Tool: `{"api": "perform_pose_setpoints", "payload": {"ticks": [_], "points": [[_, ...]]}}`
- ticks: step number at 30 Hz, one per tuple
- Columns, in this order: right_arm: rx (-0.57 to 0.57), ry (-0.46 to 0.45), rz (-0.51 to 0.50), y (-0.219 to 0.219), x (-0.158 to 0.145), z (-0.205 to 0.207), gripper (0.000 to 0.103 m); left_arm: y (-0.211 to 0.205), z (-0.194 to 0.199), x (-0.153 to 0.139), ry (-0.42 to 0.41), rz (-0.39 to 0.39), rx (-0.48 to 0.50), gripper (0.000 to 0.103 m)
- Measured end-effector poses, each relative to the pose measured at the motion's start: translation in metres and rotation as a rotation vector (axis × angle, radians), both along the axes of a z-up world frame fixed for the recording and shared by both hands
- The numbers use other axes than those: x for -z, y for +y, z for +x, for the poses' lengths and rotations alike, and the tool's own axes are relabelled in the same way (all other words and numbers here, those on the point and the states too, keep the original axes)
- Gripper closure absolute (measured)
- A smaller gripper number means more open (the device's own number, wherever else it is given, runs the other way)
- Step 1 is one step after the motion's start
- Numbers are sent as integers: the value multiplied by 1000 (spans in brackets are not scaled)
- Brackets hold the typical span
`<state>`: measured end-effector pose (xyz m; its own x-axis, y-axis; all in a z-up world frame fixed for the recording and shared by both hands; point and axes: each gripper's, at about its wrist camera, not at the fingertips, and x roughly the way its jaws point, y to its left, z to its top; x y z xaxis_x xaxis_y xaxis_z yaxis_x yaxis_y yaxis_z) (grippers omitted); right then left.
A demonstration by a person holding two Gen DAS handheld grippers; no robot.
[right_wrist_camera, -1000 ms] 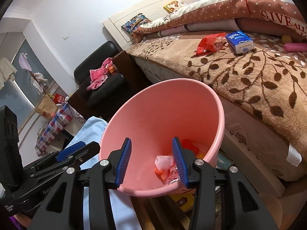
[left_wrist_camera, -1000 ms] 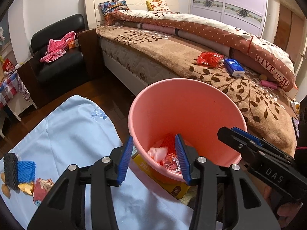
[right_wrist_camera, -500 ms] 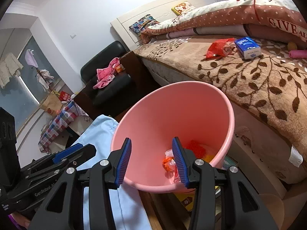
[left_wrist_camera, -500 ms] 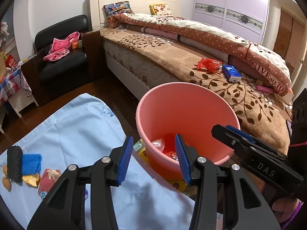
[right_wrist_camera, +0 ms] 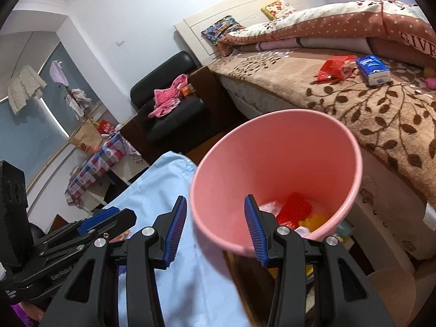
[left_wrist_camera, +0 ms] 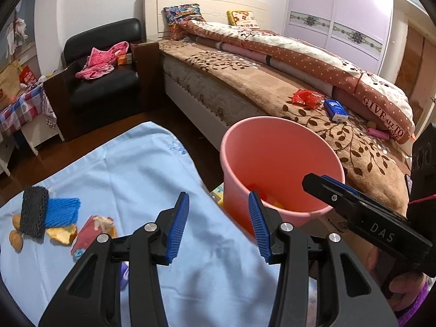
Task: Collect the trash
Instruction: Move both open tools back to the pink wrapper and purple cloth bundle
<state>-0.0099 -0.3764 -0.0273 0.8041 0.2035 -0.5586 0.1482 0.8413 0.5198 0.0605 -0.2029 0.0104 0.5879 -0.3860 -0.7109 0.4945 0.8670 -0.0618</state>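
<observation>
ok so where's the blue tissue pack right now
The blue tissue pack lies on the brown leaf-patterned blanket on the bed, just right of the red wrapper and beyond the pink bucket in both wrist views.

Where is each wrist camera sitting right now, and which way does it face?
Left wrist: on the left gripper, angled down over the blue cloth and pink bucket; the right gripper and a hand show at right.
Right wrist: on the right gripper, looking down into the pink bucket; the left gripper shows at left.
Shared: bucket, cloth, bed, black armchair.
</observation>
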Motion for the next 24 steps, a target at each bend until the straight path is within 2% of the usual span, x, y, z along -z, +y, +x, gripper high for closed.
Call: {"api": "perform_pose_setpoints", "payload": {"ticks": [16,24], "points": [[-116,-24,-50,55,-9,-10,59,60,-12,1,10,-30,-101,57],[-147,-3,-73,72,-8,-11,59,96,-18,6,20,-42,-159,57]]}}
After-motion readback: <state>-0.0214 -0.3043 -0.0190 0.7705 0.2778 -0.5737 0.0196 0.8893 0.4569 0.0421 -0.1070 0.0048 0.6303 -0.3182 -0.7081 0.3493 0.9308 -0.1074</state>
